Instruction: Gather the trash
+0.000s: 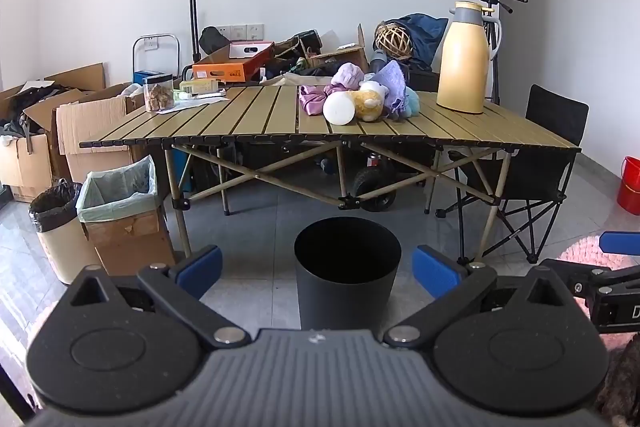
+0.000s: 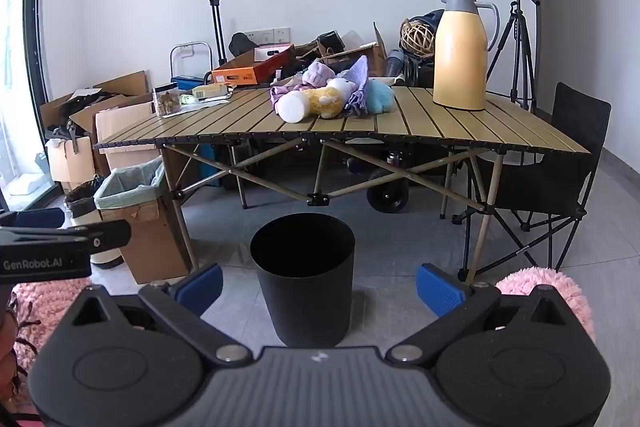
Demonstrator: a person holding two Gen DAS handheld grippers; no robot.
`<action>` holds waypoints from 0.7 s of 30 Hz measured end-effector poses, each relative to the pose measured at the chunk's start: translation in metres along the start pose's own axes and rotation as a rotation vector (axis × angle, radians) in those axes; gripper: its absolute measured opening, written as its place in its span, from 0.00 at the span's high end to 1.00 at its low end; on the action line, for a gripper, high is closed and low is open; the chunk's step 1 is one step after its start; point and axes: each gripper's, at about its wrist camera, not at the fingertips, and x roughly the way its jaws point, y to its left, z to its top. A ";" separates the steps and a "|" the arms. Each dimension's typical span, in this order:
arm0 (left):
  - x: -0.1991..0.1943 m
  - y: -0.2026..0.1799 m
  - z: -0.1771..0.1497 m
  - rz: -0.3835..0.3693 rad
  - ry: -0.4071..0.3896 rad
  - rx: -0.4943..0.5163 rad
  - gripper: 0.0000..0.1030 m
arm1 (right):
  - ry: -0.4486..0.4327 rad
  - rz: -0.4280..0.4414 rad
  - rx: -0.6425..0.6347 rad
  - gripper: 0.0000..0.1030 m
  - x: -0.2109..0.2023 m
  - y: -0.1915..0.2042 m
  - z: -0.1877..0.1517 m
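A black round bin [image 1: 347, 271] stands open on the grey floor in front of a folding slat table [image 1: 256, 125]; it shows too in the right wrist view [image 2: 304, 277]. My left gripper [image 1: 318, 273] is open and empty, its blue pads wide apart on either side of the bin. My right gripper [image 2: 320, 285] is open and empty, also framing the bin. On the table lies a heap of plush toys and purple cloth [image 1: 360, 95] with a white cylinder [image 1: 339, 109]. Papers and small boxes [image 1: 200, 95] lie at the far left of the table.
A yellow thermos jug [image 1: 464, 59] and a clear jar [image 1: 158, 93] stand on the table. A lined cardboard box bin [image 1: 120, 203] and a cream bin with a black bag [image 1: 54, 223] stand left. A black folding chair [image 1: 540, 167], tripod [image 2: 518, 43] and red bucket [image 1: 630, 185] are right.
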 end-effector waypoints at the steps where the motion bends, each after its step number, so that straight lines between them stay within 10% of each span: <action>1: 0.000 0.000 0.000 -0.002 -0.002 0.001 0.00 | 0.006 -0.001 -0.001 0.00 0.000 0.000 0.000; 21: -0.005 0.001 -0.002 -0.004 -0.010 -0.003 0.00 | 0.002 0.003 0.004 0.00 -0.002 0.000 -0.001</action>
